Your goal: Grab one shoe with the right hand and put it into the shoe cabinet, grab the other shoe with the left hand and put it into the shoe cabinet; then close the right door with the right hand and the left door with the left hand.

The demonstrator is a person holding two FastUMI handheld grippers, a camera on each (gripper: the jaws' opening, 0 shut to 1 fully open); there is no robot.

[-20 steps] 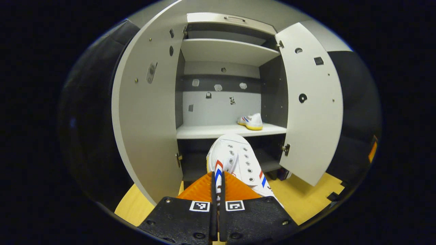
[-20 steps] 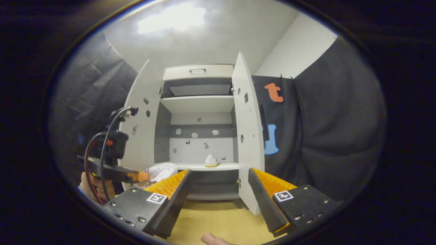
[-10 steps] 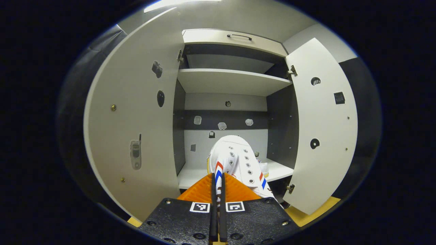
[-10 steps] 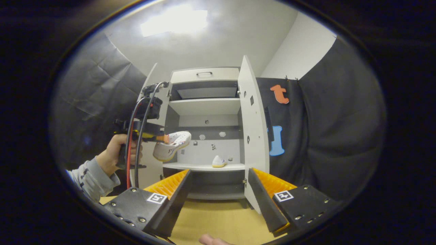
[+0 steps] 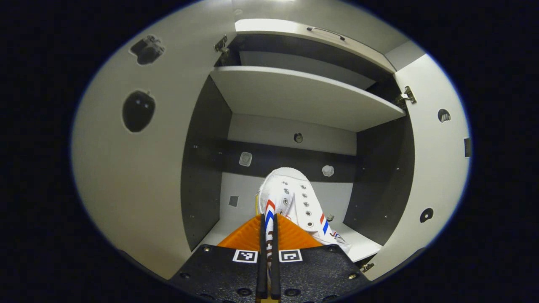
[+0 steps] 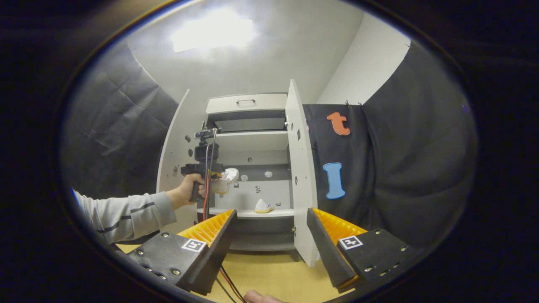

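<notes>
Shoe [image 5: 290,198] pinched in left gripper [image 5: 268,235], frame centre, now lifted inside cabinet [image 5: 303,94] above shelf [image 5: 358,248]; release next. Other shoe [image 6: 263,206] already shelved. Right gripper [image 6: 269,235] spread, empty.

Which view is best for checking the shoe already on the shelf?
Right gripper view. The shoe on the shelf sits in plain sight, small, toward the right of the middle shelf. In the left gripper view, the held shoe in the left claw blocks that spot.
</notes>
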